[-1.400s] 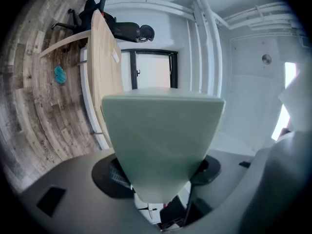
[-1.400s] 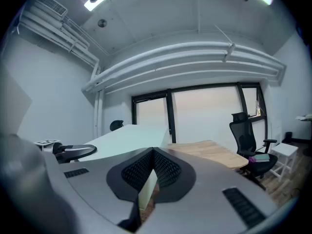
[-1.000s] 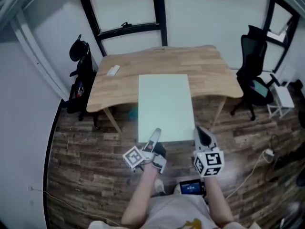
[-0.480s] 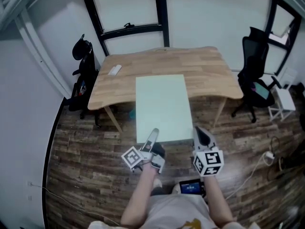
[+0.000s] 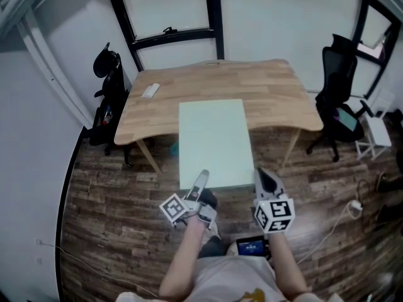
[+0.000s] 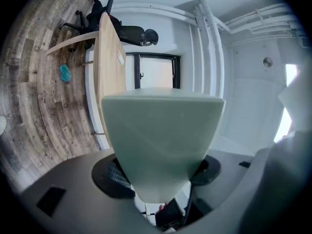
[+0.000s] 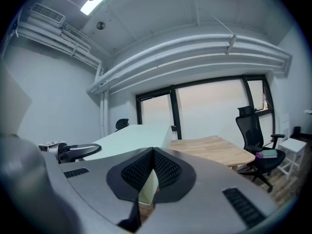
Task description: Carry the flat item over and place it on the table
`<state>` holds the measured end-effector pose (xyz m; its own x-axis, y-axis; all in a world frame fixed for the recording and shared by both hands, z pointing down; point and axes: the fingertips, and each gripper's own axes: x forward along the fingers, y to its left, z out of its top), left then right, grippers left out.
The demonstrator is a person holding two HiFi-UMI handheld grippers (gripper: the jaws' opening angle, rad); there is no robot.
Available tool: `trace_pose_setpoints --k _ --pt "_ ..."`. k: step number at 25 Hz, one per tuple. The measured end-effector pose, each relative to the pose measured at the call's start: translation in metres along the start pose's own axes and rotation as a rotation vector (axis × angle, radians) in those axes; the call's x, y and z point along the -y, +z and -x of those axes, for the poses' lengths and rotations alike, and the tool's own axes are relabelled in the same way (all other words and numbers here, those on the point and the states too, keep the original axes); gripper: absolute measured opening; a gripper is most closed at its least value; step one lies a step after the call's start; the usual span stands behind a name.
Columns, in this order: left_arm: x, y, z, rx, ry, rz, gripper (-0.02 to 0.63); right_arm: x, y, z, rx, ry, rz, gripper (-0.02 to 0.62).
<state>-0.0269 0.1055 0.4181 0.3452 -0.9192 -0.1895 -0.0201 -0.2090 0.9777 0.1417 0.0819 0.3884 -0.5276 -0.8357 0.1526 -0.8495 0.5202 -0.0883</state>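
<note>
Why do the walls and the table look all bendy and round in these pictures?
Head view: the wide lens bows the table edges. Left gripper view: the green board looms huge, corners go black. Right gripper view: ceiling pipes curve.

Table (image 5: 277,99) middle behind the pale board (image 5: 211,143); small white thing (image 5: 150,92) on it too tiny for a name.

Blk office chair (image 5: 337,90), white stool (image 5: 371,134) beside it; wood-plank floor (image 5: 107,200).
</note>
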Motion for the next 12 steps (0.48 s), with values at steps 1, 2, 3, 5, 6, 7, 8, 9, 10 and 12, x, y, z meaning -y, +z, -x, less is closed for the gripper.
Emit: trace_pose_setpoints --k 1,2,3,5,6,7,8,9,10,12 --pt "-0.002 0.004 -0.004 -0.001 -0.002 0.004 0.285 0.001 0.0 -0.006 0.0 -0.003 0.0 -0.003" --pt "-0.005 0.008 -0.008 -0.003 -0.002 0.007 0.285 0.001 0.0 -0.012 0.0 -0.005 0.0 -0.002" --pt "-0.007 0.013 -0.013 -0.005 -0.001 0.009 0.285 0.002 0.001 -0.019 -0.001 -0.005 0.001 -0.003" --pt "-0.013 0.023 -0.026 -0.012 0.002 0.01 0.285 0.005 0.003 -0.036 -0.006 -0.006 0.003 -0.003" --pt "-0.016 0.029 -0.034 -0.015 0.003 0.012 0.285 0.007 0.003 -0.045 -0.007 -0.007 0.003 -0.003" --pt "-0.019 0.035 -0.042 -0.018 0.003 0.015 0.285 0.01 0.004 -0.054 -0.009 -0.009 0.004 -0.003" --pt "-0.022 0.041 -0.05 -0.02 0.003 0.017 0.285 0.012 0.005 -0.063 -0.012 -0.01 0.005 -0.003" --pt "-0.025 0.047 -0.057 -0.023 0.003 0.018 0.285 0.014 0.007 -0.071 -0.015 -0.012 0.005 -0.003" --pt "-0.027 0.053 -0.065 -0.026 0.002 0.018 0.285 0.016 0.008 -0.079 -0.019 -0.014 0.004 -0.003" --pt "-0.031 0.064 -0.08 -0.031 -0.004 0.023 0.285 0.02 0.01 -0.094 -0.023 -0.024 0.0 -0.002"
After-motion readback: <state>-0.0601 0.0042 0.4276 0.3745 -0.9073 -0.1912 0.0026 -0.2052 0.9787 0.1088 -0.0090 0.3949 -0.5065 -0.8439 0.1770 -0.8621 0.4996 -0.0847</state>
